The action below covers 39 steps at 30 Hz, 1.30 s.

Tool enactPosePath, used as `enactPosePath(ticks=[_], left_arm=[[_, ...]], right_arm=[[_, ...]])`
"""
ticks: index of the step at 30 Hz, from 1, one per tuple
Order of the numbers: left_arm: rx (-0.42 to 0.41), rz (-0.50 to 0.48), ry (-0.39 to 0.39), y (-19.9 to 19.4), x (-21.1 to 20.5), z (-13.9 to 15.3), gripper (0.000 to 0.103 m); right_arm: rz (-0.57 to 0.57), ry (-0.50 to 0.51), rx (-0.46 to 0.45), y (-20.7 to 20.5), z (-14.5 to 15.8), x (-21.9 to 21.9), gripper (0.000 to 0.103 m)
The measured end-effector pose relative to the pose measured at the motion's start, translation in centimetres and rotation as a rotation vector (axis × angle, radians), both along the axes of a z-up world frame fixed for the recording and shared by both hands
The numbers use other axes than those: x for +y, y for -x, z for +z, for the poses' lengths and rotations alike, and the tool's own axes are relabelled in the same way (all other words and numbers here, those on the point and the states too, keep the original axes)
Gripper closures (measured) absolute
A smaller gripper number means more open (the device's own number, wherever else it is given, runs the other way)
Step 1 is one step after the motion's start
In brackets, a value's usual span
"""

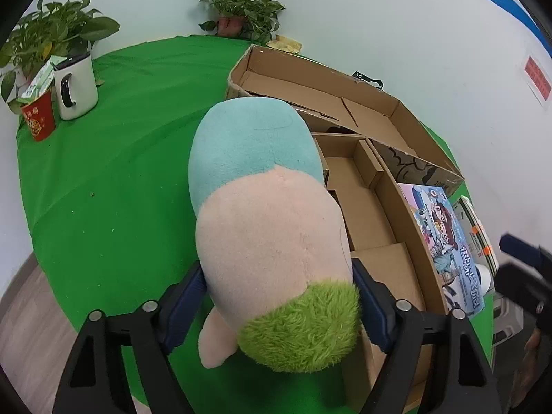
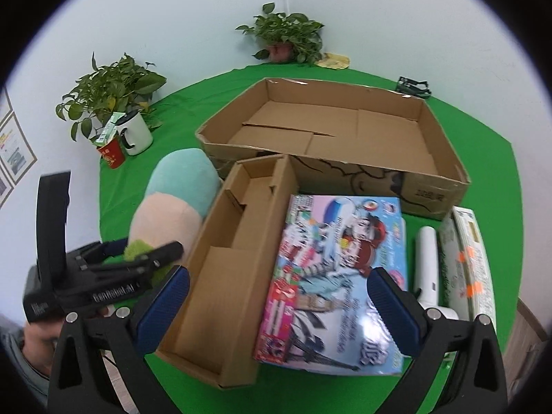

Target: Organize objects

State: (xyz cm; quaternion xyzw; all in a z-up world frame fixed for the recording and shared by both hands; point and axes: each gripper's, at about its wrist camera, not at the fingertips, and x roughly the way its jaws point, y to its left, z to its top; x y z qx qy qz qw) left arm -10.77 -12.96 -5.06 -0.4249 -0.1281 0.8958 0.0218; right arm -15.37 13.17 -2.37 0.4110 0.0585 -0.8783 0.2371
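My left gripper [image 1: 279, 307] is shut on a long plush toy [image 1: 262, 214], teal, pink and with a green tuft, held just left of the small divided cardboard box [image 1: 365, 207]. The right wrist view shows the plush toy [image 2: 172, 203] and the left gripper [image 2: 138, 258] beside the small divided box [image 2: 234, 252]. My right gripper [image 2: 279, 310] is open and empty above a colourful puzzle box [image 2: 338, 279] that lies against the small box. The puzzle box also shows in the left wrist view [image 1: 445, 241].
A large open cardboard box [image 2: 345, 131] stands behind on the green cloth [image 2: 172, 117]. A white mug [image 2: 136, 132], a red cup [image 2: 112, 153] and potted plants [image 2: 110, 93] sit at the back left. A white device [image 2: 427, 262] and a flat book [image 2: 465, 258] lie at the right.
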Motion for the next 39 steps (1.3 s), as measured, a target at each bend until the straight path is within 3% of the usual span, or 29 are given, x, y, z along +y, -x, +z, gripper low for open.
enactPosePath(ticks=[5, 8, 15, 28, 32, 39], left_arm=[[0.0, -0.012, 0.013, -0.8, -0.1, 0.3, 0.04], [0.0, -0.029, 0.057, -1.9, -0.4, 0.9, 0.042], [-0.007, -0.049, 0.087, -4.4, -1.5, 1.6, 0.043], [0.008, -0.059, 0.111, -5.6, -0.4, 1.4, 0.043], [0.008, -0.051, 0.107, -5.6, -0.2, 1.5, 0.044], [0.01, -0.022, 0.119, -5.9, 0.0, 2.0, 0.048]], right_arm=[[0.068, -0.007, 0.0, 1.5, 0.9, -3.1, 0.001], [0.119, 0.007, -0.025, 2.5, 1.1, -5.4, 0.001], [0.247, -0.019, -0.092, 3.2, -0.3, -11.0, 0.001], [0.332, 0.026, -0.267, 2.8, -3.7, -14.0, 0.009], [0.353, 0.078, -0.323, 2.5, -4.3, -14.2, 0.02], [0.378, 0.09, -0.297, 1.4, -4.0, -14.5, 0.033]])
